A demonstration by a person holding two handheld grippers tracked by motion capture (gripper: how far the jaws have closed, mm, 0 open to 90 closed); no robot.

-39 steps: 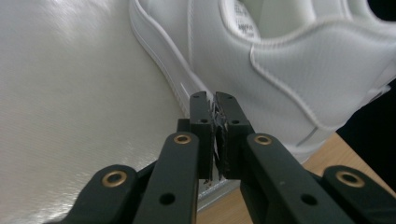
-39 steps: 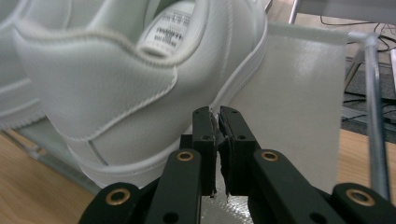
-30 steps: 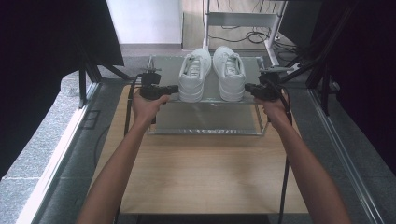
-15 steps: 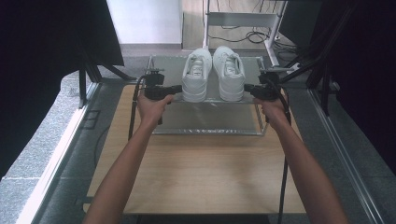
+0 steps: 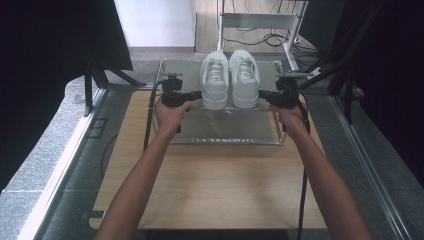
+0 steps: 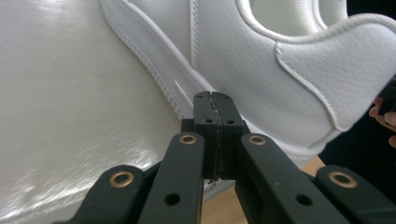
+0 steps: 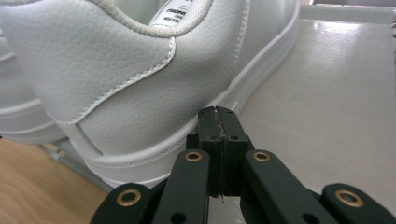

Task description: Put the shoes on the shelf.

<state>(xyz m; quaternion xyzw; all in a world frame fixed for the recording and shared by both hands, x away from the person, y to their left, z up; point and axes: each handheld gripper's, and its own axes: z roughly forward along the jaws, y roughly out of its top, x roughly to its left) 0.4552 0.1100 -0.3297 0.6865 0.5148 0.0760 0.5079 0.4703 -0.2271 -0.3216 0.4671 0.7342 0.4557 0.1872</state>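
I have the wooden table before me, and at its far edge, toward twelve o'clock, sits a shiny metal tray carrying a pair of white sneakers side by side, toes pointing away. The left sneaker and the right sneaker stand at the tray's far half, heels toward me.

My left gripper sits at nine o'clock of the pair, its tip level with the left sneaker's sole; in the left gripper view its jaws are pressed together with nothing between them, right up against the sole edge. My right gripper mirrors it at three o'clock, jaws likewise together and empty, nosing the right sneaker's sole.

I judge this as the squeeze step: both closed tips bracketing the pair from outside. Next I need even inward pressure, low on the soles, so neither shoe tips or skids on the slick tray.
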